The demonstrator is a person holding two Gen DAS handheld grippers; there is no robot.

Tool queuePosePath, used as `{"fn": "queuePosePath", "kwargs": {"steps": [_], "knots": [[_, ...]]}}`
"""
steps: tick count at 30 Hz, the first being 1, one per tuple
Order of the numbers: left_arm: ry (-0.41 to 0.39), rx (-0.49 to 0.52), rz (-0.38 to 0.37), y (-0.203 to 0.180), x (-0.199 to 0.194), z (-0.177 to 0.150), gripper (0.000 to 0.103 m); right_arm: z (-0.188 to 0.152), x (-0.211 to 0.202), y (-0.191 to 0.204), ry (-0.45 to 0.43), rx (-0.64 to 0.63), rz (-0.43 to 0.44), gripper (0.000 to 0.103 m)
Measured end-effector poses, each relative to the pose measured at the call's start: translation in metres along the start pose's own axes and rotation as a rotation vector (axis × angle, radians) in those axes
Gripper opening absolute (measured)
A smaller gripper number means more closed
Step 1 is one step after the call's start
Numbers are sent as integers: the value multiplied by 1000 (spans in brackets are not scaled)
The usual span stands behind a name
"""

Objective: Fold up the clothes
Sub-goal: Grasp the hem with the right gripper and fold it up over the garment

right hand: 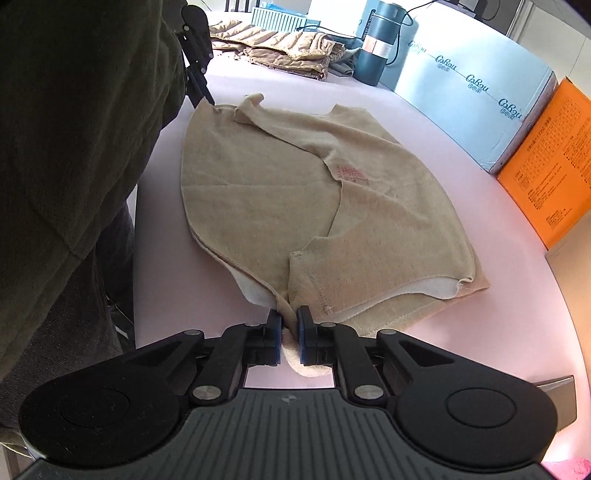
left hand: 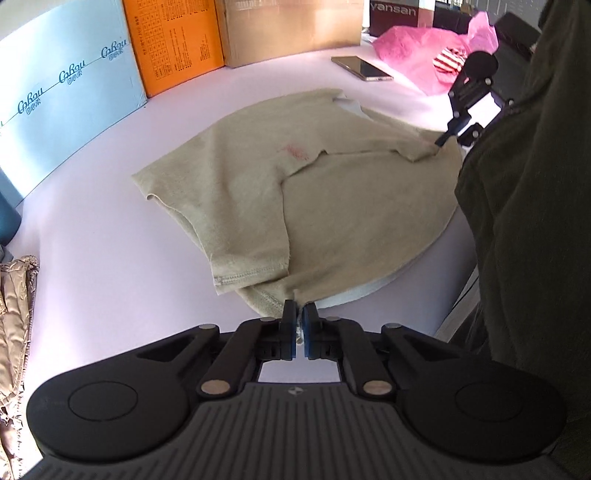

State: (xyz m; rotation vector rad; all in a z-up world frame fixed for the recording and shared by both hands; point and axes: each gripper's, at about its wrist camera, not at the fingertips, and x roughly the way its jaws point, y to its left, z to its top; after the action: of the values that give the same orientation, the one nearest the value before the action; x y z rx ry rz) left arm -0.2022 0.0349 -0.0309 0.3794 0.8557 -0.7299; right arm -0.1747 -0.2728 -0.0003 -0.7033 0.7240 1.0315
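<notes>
Your beige shirt [left hand: 295, 192] lies spread across the middle of the pale surface [left hand: 110, 258], partly folded, with one sleeve [left hand: 243, 236] doubled over the body and a small pink print [left hand: 295, 151] showing near the fold line. A white lining shows along the hem on the side near the edge where you stand.

Your left claw [left hand: 299, 321] is pinching one corner of the shirt, its blue pads [left hand: 293, 332] pressed almost together on the cloth. Your right claw [right hand: 289, 328] is pinching the opposite corner in the same way, with a bunch of fabric squeezed between its pads [right hand: 275, 341]. Each claw can be seen from the other's camera, gripping the far end of the shirt.

Along the far edge of the surface stand a light blue box [left hand: 66, 81], an orange box [left hand: 173, 40] and a brown carton [left hand: 288, 29]. A phone [left hand: 362, 68] lies flat near a pink bag [left hand: 417, 48]. At the other end rest a quilted tan jacket [right hand: 280, 48] and a dark kettle [right hand: 380, 40].
</notes>
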Motion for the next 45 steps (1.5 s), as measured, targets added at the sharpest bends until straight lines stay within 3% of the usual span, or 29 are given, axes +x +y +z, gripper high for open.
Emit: {"fn": "queuePosePath", "kwargs": {"steps": [11,21,27,31,37,41,43,45], "knots": [[-62,-67,-18,15,-15,23,3,10,-21,-20,-60,115,0,7],[-114,-265,157,92,22,65,3,21,-5,-98,-163,394,-84,7],[-71,-306,223,130,73,99,3,24,42,-152,-102,489,-146,7],[-67,-308,240,137,82,112,3,26,59,-167,-71,520,-177,7],[-99,-304,236,145,72,120,3,32,50,-178,-109,539,-194,7],[-25,-334,276,156,84,113,4,22,53,-188,-96,596,-219,7],[49,-365,328,163,97,107,5,19,61,-191,-69,618,-225,7],[91,-409,361,171,105,101,10,17,70,-194,-50,644,-229,8]]}}
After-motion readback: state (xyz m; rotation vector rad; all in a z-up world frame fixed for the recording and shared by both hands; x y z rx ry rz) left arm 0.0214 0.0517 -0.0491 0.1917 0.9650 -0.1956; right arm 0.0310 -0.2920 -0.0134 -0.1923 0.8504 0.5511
